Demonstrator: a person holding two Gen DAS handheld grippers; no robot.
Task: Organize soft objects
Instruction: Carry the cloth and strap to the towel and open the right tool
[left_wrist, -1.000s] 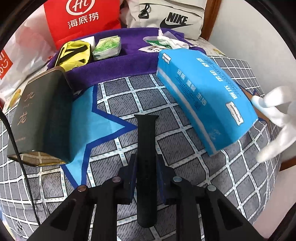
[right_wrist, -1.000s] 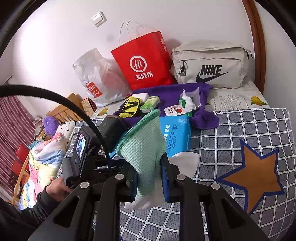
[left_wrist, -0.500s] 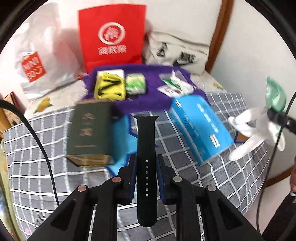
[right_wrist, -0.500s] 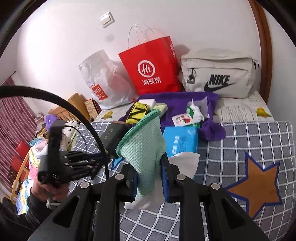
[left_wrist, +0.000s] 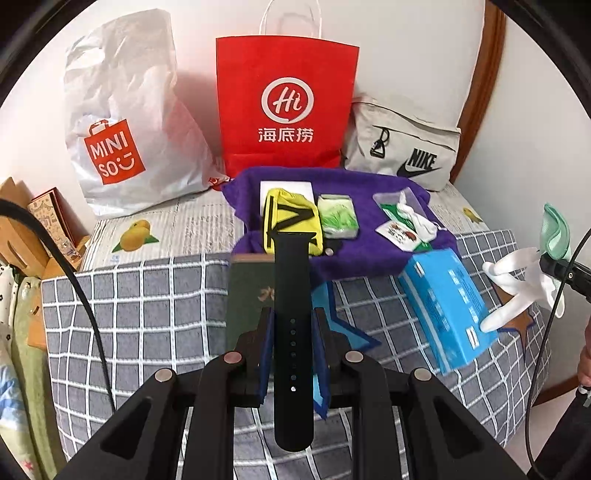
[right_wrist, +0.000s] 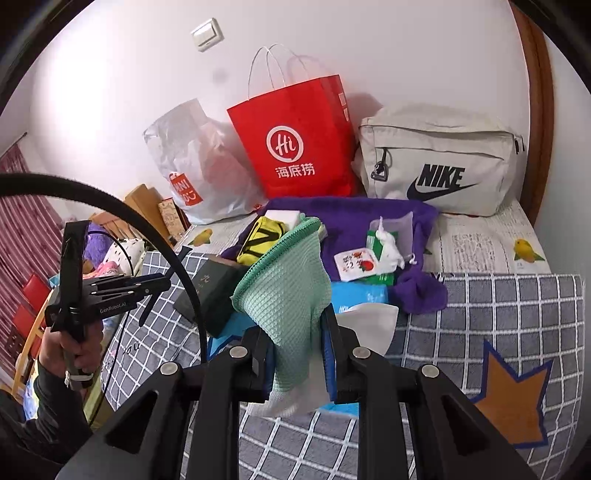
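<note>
We are carrying two soft things at once above the bed (left_wrist: 147, 295). Our left gripper (left_wrist: 291, 332) is clamping a black strap (left_wrist: 291, 295) narrowly between its pads, the strap standing up along the fingers with its holes facing us. Our right gripper (right_wrist: 295, 347) is pinching a green cloth (right_wrist: 288, 280) together with a white glove (left_wrist: 517, 284), whose fingers are dangling below the jaws in the left view.

We are judging the step in hand to be the carry: both pieces are lifted clear of the checked cover and not yet set down. The purple towel (left_wrist: 369, 254) at the head of the bed is already bearing a yellow pouch (left_wrist: 291, 218), a green packet (left_wrist: 338, 219) and some small packs, so it is looking like the gathering spot.

Next we are needing to bring each gripper over a bare patch of the towel, lower until the item is touching cloth, then release. The blue pack (left_wrist: 447, 306) and the dark book (left_wrist: 251, 295) are lying between us and the towel, so we are wanting to pass over them, not through.
</note>
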